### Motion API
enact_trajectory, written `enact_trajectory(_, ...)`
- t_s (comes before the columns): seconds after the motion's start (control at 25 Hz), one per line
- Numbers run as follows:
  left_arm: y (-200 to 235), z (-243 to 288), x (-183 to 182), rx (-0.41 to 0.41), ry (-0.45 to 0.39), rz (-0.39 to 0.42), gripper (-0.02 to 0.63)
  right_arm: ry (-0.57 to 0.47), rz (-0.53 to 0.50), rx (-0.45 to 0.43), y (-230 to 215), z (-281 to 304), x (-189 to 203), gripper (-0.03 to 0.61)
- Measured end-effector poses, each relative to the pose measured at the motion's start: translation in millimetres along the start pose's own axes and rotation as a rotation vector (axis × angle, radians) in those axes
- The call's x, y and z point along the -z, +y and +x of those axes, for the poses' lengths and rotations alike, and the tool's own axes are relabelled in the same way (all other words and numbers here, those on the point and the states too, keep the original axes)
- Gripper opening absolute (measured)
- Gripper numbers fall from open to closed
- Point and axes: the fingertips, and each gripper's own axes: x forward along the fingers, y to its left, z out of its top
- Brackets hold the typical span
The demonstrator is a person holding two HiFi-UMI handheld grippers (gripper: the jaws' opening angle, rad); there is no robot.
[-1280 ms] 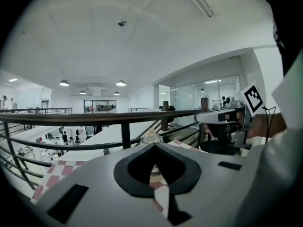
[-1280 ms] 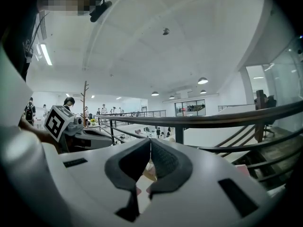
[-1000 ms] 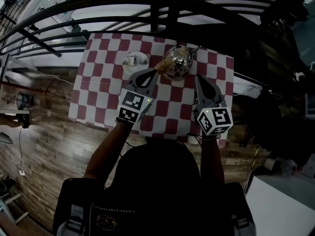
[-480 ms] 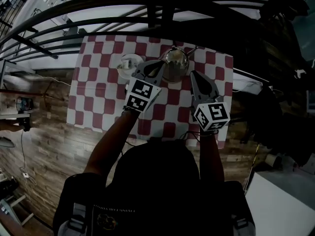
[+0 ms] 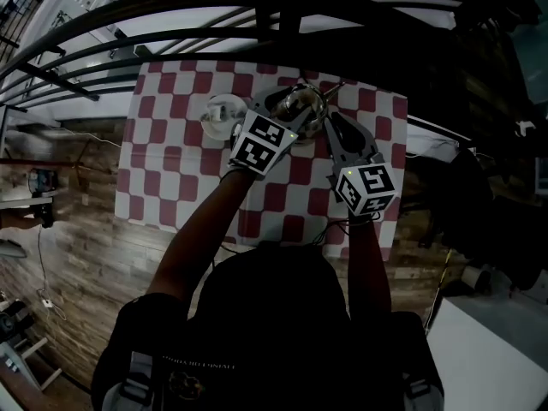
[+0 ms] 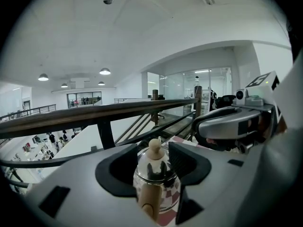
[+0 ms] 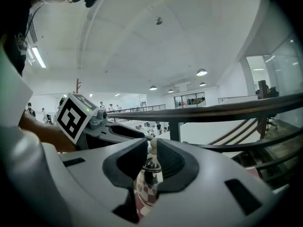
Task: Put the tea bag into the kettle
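Note:
A shiny metal kettle (image 5: 301, 103) with a wooden handle and a pale knob stands on the checked table (image 5: 171, 178). My left gripper (image 5: 287, 101) reaches over its left side. Its jaws are opening wide, and in the left gripper view the kettle (image 6: 154, 178) and its handle (image 6: 147, 206) show in the gap, with no pad pressing on them. My right gripper (image 5: 328, 120) comes in from the right. Its jaws are opening, with only a narrow gap, and the knob (image 7: 152, 145) shows at its tips. No tea bag can be made out.
A white saucer (image 5: 221, 112) with something small on it lies left of the kettle. A dark railing (image 5: 282, 11) runs just beyond the table's far edge, with a drop to a lower floor behind it. Wooden flooring (image 5: 77, 255) lies to the left.
Both grippers have moved away from the person and up to the kettle. The left one has swung right over the handle side, and the right one has closed in on the kettle's right.

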Motion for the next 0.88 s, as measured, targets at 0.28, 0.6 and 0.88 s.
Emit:
enact_trajectory(0.28, -3, 19, 1, 0.013, 0.031, 0.028, 0.192, -0.007, 0.012, 0.012, -13, 1, 0, 0.067)
enact_trajectory(0.6, -2, 30, 5, -0.001, 0.062, 0.051, 0.192, 0.001, 0.020, 0.022, -22, -3, 3, 0.067)
enact_trajectory(0.88, -6, 30, 1, -0.004, 0.043, 0.043, 0.107, -0.004, 0.019, 0.043, -28, -6, 2, 0.067)
